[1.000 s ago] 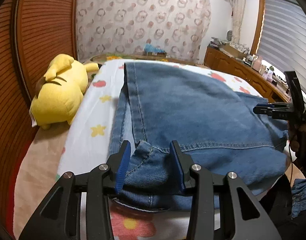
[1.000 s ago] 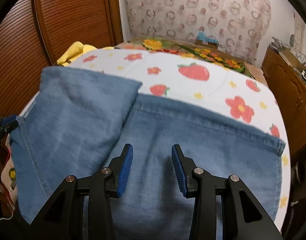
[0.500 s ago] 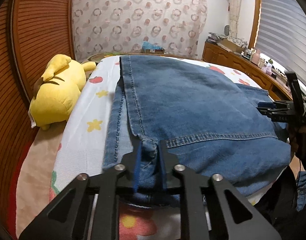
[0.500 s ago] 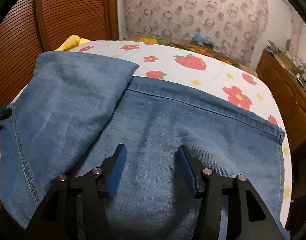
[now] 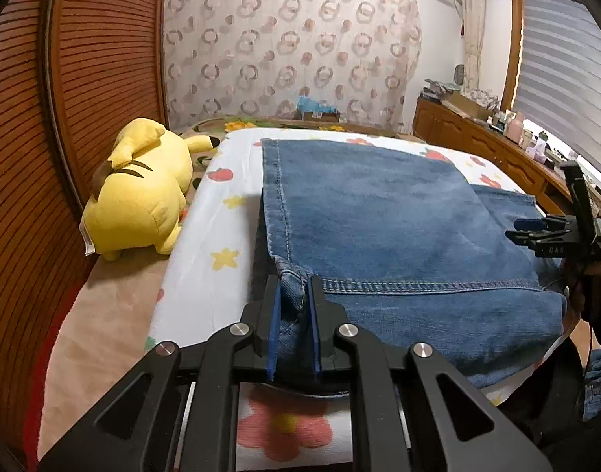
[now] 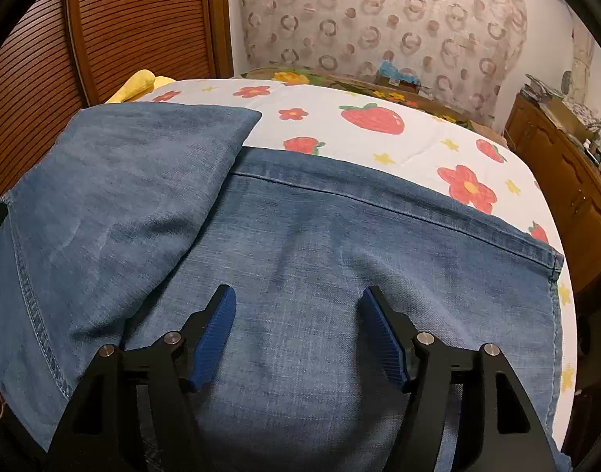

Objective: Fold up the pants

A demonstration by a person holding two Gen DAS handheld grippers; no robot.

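Note:
Blue denim pants [image 5: 379, 220] lie on a bed, partly folded, with one layer laid over another. My left gripper [image 5: 294, 306] is shut on the near hem corner of the pants. My right gripper [image 6: 298, 330] is open, its blue pads just above the flat denim [image 6: 308, 259], holding nothing. The right gripper also shows at the right edge of the left wrist view [image 5: 536, 232], over the far side of the pants. The folded-over layer [image 6: 115, 181] lies to the left in the right wrist view.
A yellow plush toy [image 5: 139, 192] lies left of the pants. The bedsheet [image 6: 379, 133] is white with strawberries and flowers. A wooden slatted wall [image 5: 37, 118] stands at left. A wooden dresser [image 5: 489, 145] with clutter runs along the right.
My left gripper has closed on the hem corner of the pants. My right gripper has opened wider and dropped closer to the denim.

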